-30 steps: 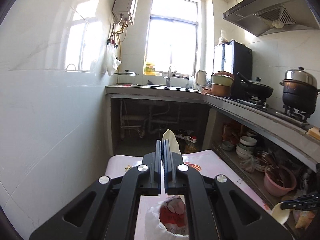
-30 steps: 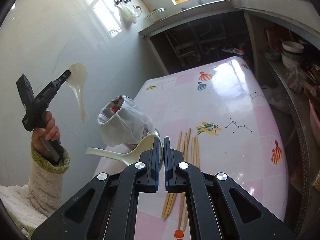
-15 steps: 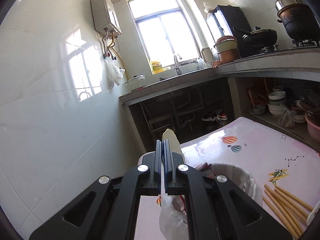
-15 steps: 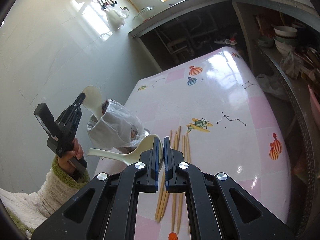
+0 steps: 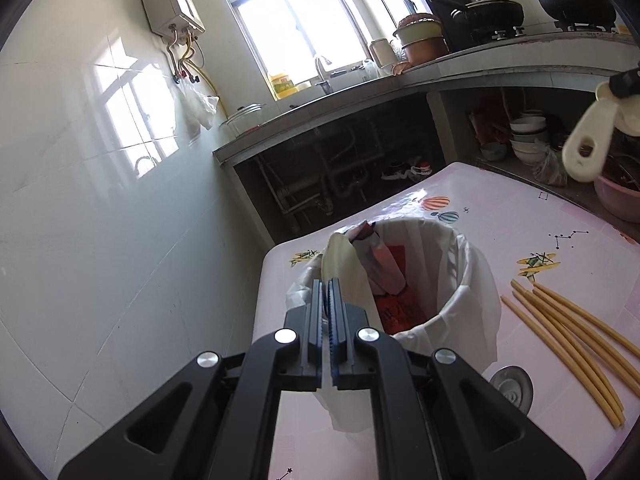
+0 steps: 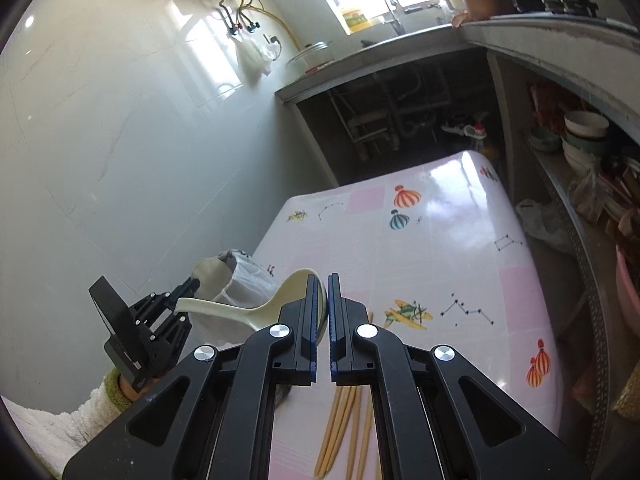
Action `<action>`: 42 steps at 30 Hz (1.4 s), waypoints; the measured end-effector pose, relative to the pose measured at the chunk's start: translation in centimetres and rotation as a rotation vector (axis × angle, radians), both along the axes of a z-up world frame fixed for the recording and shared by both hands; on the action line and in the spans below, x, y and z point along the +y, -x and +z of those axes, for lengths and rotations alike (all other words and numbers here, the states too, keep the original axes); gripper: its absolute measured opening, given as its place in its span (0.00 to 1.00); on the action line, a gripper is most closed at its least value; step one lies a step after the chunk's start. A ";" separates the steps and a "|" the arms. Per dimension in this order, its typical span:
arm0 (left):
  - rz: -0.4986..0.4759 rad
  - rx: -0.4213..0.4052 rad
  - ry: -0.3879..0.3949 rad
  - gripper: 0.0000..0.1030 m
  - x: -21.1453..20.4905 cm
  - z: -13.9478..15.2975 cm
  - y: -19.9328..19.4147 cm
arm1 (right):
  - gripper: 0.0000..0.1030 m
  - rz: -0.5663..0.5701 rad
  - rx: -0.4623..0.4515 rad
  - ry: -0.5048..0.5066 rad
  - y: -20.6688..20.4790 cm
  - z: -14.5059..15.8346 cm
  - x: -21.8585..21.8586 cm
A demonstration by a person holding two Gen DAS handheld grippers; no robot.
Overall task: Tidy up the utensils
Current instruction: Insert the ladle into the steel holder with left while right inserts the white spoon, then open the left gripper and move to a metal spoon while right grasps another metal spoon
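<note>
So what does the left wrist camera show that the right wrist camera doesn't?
Only the left wrist view looks down into the bag-lined container, with red packaging inside, and shows a metal lid beside it. Only the right wrist view shows the person's fleece sleeve and the left gripper from outside. Both show the chopsticks, two cream spoons and the pink tablecloth.

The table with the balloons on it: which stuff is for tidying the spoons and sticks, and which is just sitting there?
For the job:
- spoon in left gripper
- spoon in right gripper
- chopsticks
- bag-lined holder

Just there:
- stacked bowls
- pots on the stove
- pink basin
</note>
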State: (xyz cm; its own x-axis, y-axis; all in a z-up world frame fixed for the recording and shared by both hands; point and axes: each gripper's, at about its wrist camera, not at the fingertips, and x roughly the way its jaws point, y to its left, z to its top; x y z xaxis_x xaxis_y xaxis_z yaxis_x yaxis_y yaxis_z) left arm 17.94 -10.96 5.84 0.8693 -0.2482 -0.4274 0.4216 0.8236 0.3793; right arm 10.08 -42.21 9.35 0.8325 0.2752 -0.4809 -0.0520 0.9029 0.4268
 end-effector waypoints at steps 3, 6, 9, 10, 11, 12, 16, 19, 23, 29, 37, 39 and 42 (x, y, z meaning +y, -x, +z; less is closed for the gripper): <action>-0.003 0.082 0.087 0.11 0.9 1.0 -0.5 | 0.03 0.028 -0.034 0.084 -1.7 2.1 1.4; 0.002 0.136 0.194 0.23 2.3 2.0 -0.6 | 0.03 0.065 -0.055 0.221 -4.0 3.7 3.7; 0.027 0.167 0.279 0.31 4.0 2.7 -0.1 | 0.03 0.096 -0.042 0.383 -6.6 4.3 6.3; 0.037 0.173 0.308 0.32 4.7 2.8 0.3 | 0.03 0.111 -0.037 0.427 -7.3 4.3 7.1; 0.048 0.177 0.333 0.35 5.3 2.9 0.6 | 0.03 0.129 -0.032 0.467 -8.1 4.4 7.8; 0.057 0.181 0.356 0.39 6.0 3.0 1.1 | 0.03 0.142 -0.027 0.511 -8.9 4.5 8.6; 0.101 0.188 0.428 0.49 8.5 3.0 2.6 | 0.03 0.218 -0.035 0.741 -11.0 4.2 12.7; 0.126 0.196 0.459 0.53 9.9 2.5 3.6 | 0.03 0.292 -0.055 0.951 -12.1 3.0 16.4; 0.145 0.204 0.464 0.60 10.8 2.0 4.4 | 0.03 0.424 -0.052 1.138 -13.5 0.3 20.4; 0.160 0.199 0.459 0.67 11.4 1.4 5.3 | 0.03 0.554 -0.023 1.205 -14.6 -2.9 23.5; 0.162 0.215 0.457 0.73 11.7 0.9 5.6 | 0.05 0.619 0.039 1.158 -15.1 -5.3 24.9; 0.163 0.215 0.458 0.76 11.8 0.9 5.6 | 0.07 0.618 0.035 1.134 -15.3 -5.2 24.7; 0.166 0.219 0.456 0.77 11.9 0.8 5.7 | 0.10 0.605 0.049 1.087 -15.3 -4.4 24.3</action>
State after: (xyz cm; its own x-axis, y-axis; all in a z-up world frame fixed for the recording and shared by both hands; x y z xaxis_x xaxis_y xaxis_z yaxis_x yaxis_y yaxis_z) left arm 12.22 0.90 6.59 0.8150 -0.3179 -0.4845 0.3008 0.9467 -0.1153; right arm 25.40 -17.93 4.96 0.6855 0.0483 -0.7265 -0.5878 0.6255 -0.5130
